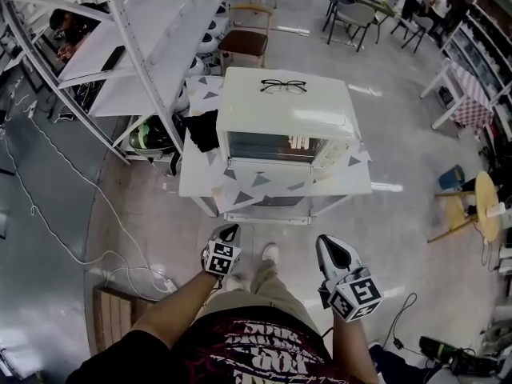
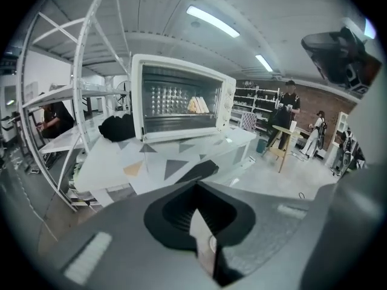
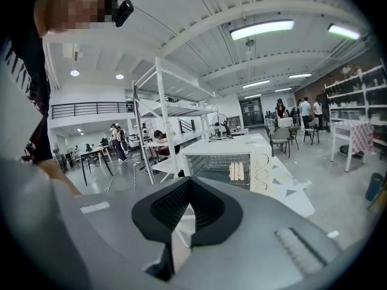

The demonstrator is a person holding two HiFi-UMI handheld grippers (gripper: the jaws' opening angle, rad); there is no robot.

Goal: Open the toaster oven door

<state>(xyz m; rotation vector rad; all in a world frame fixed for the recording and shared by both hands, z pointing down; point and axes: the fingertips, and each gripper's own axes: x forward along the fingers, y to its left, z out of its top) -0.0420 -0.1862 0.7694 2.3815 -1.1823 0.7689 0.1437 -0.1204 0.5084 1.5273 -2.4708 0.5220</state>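
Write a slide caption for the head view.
The left gripper and right gripper, both shut, face the closed toaster oven; glasses lie on top.

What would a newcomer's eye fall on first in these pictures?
The white oven stands mid-frame on a low table patterned with grey triangles, its door shut and glasses lying on top. Nearer the person, the left gripper and right gripper hang short of the table, fingers together and empty.
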